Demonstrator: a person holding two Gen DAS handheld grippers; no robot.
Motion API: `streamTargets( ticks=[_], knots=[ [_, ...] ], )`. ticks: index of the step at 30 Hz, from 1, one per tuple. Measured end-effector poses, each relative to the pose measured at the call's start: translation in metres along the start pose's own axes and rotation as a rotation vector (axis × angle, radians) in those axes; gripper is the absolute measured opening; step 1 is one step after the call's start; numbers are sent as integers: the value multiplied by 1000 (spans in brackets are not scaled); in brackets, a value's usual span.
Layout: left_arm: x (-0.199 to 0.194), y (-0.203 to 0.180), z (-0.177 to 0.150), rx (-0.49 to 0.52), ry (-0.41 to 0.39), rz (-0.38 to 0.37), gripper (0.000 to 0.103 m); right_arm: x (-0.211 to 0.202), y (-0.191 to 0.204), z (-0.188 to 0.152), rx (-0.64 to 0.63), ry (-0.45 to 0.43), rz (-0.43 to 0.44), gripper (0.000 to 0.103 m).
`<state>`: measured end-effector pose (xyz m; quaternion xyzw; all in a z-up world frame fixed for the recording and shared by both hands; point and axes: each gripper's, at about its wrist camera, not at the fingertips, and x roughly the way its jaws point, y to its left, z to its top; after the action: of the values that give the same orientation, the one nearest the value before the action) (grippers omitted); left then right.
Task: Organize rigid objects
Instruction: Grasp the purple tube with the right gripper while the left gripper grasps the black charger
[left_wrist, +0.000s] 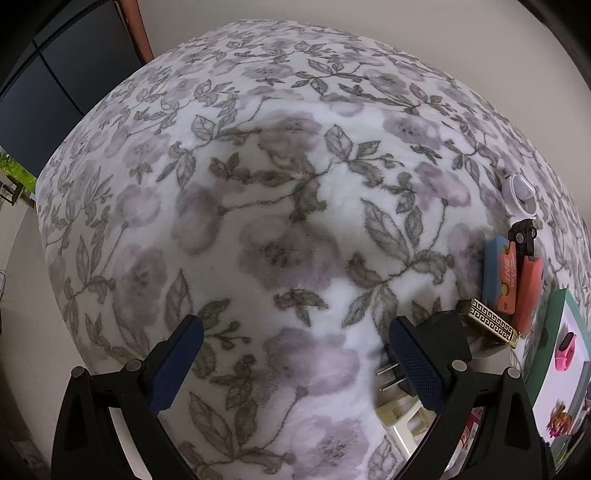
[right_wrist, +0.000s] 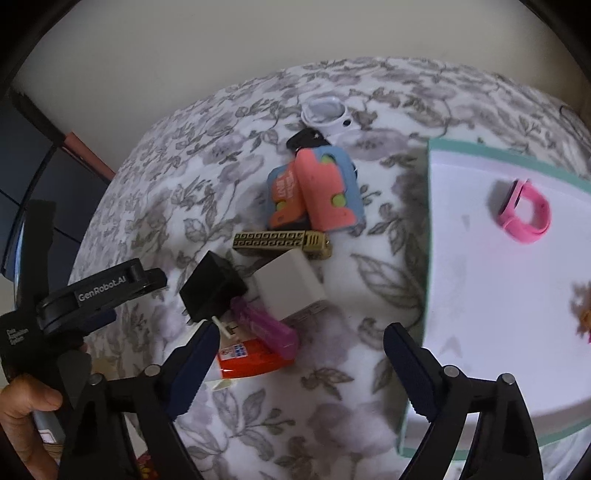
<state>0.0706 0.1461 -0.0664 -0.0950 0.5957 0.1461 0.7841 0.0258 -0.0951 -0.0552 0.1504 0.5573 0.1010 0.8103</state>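
Observation:
A heap of small rigid items lies on the floral blanket (right_wrist: 155, 206). It holds a white charger cube (right_wrist: 290, 291), a black plug adapter (right_wrist: 212, 291), a gold patterned box (right_wrist: 277, 240), a pink-and-blue toy (right_wrist: 328, 188), an orange card (right_wrist: 284, 195), a purple piece (right_wrist: 267, 330) and a red box (right_wrist: 251, 360). My right gripper (right_wrist: 301, 332) hangs open just above the purple piece and the red box, and its pads touch nothing. My left gripper (left_wrist: 295, 328) stands open over bare blanket, left of the gold patterned box (left_wrist: 487, 323).
A white tray with a green rim (right_wrist: 430, 221) lies to the right and holds a pink wristband (right_wrist: 524, 210). A white round item (right_wrist: 327, 112) and a black item (right_wrist: 306, 138) lie at the heap's far end. A hand (right_wrist: 26, 402) grips the left tool's black housing (right_wrist: 99, 290).

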Motion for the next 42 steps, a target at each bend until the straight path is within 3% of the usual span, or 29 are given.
streamTargets(
  ticks=[2,9,14,17,26,38,42],
  knots=[
    [2,-3,-1,6,12,-10,100,1,1,0,3,2,6,75],
    [8,-17,-3,38,42,-41,100,5,3,-1,20,21,67,52],
    [8,-28,-2,44,49,-87,100,7,3,-1,47,30,103,26],
    [9,-36,2,50,43,-107,100,4,0,1,62,18,111,18],
    [13,-60,6,85,44,-178,100,-12,3,6,45,-14,130,13],
    [22,-75,2,117,75,-174,100,-18,11,6,-25,-15,89,13],
    [24,-73,-2,108,94,-192,93,-15,13,6,-37,-11,88,13]
  ],
)
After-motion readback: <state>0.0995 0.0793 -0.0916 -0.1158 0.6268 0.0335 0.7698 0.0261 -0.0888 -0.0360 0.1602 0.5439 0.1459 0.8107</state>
